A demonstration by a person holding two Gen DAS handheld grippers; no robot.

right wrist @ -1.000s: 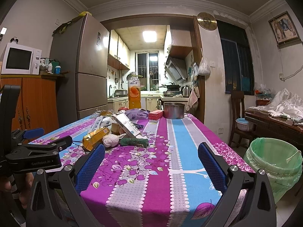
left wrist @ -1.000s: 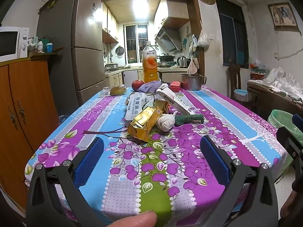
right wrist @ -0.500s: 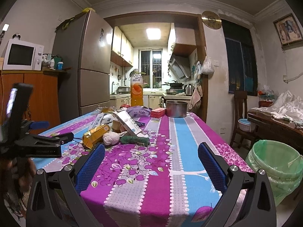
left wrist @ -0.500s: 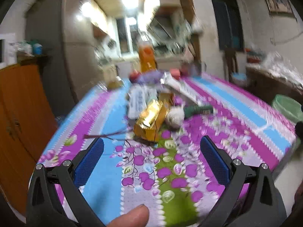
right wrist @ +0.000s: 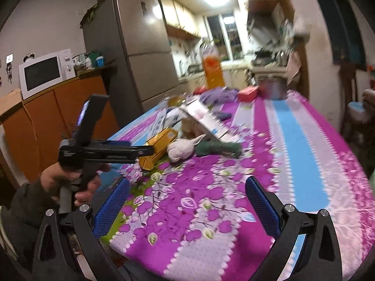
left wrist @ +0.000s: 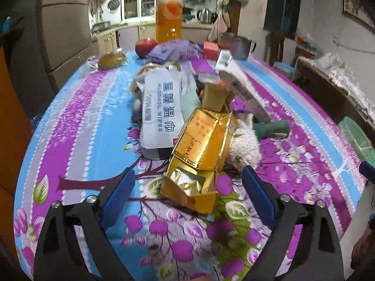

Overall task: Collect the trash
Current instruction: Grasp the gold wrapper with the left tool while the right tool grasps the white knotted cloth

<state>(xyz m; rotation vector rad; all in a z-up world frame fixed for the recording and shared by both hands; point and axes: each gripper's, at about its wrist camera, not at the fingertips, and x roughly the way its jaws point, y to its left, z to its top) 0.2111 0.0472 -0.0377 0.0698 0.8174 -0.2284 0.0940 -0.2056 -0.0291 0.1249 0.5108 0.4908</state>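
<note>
A: On the desk (left wrist: 77, 121) with the purple, blue and white flowered cloth, the trash sits heaped in the middle. The left claw (left wrist: 187, 188) is spread wide and empty, its blue pads either side of the near end of the shiny gold cardboard carton (left wrist: 201, 149).

B: At twelve o'clock from it. I would settle the pads over the carton's solid middle, since the near flap gapes and would probably crush.

A: The right claw (right wrist: 187, 201) is also released, holding nothing, over bare cloth at about four o'clock from the heap.

B: Containers? The green-lined bin (left wrist: 356, 140) shows at three o'clock off the desk edge; its contents are hidden. The carton's open end shows crumpled silver foil.

A: Beside it, at eleven o'clock, lies a flat white alcohol-wipes packet (left wrist: 160, 110).
</note>
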